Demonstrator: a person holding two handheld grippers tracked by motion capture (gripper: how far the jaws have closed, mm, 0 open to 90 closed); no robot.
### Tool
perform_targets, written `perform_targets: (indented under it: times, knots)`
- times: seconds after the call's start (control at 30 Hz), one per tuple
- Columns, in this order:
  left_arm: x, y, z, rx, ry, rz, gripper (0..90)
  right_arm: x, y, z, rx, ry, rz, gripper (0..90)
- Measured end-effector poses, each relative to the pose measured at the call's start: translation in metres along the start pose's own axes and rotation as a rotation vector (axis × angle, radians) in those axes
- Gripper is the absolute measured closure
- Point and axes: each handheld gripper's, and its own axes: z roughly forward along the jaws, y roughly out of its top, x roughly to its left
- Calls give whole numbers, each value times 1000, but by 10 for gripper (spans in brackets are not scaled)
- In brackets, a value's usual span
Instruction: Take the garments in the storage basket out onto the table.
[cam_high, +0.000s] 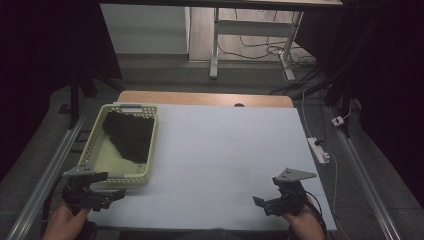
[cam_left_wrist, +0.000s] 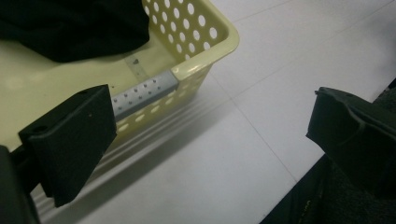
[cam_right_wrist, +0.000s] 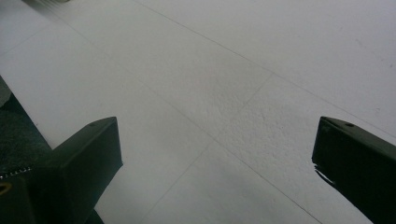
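A pale yellow perforated basket (cam_high: 97, 131) stands at the table's left side, with a black cloth (cam_high: 129, 135) heaped in it. My left gripper (cam_high: 112, 196) hovers just in front of the basket's near right corner, open and empty. In the left gripper view the basket's corner (cam_left_wrist: 219, 46) and the black cloth (cam_left_wrist: 74, 25) lie ahead of the spread jaws. My right gripper (cam_high: 261, 204) is near the table's front right, open, over the bare white tabletop (cam_right_wrist: 210, 93).
The white table surface (cam_high: 225, 150) stretches between the two grippers, with a wooden strip (cam_high: 205, 98) along its far edge. A power strip (cam_high: 318, 150) and cables lie on the floor to the right. A desk frame (cam_high: 250, 35) stands beyond.
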Motion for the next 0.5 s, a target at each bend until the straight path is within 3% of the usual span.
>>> perform_targets:
  times: [0.4,0.5]
  knots:
    - [4,13,4,-27,-13,-20,10,-1,0,1,3,7,14,7]
    - [6,19,6,-23,0,-5,10,-1,0,1,3,6,15,0]
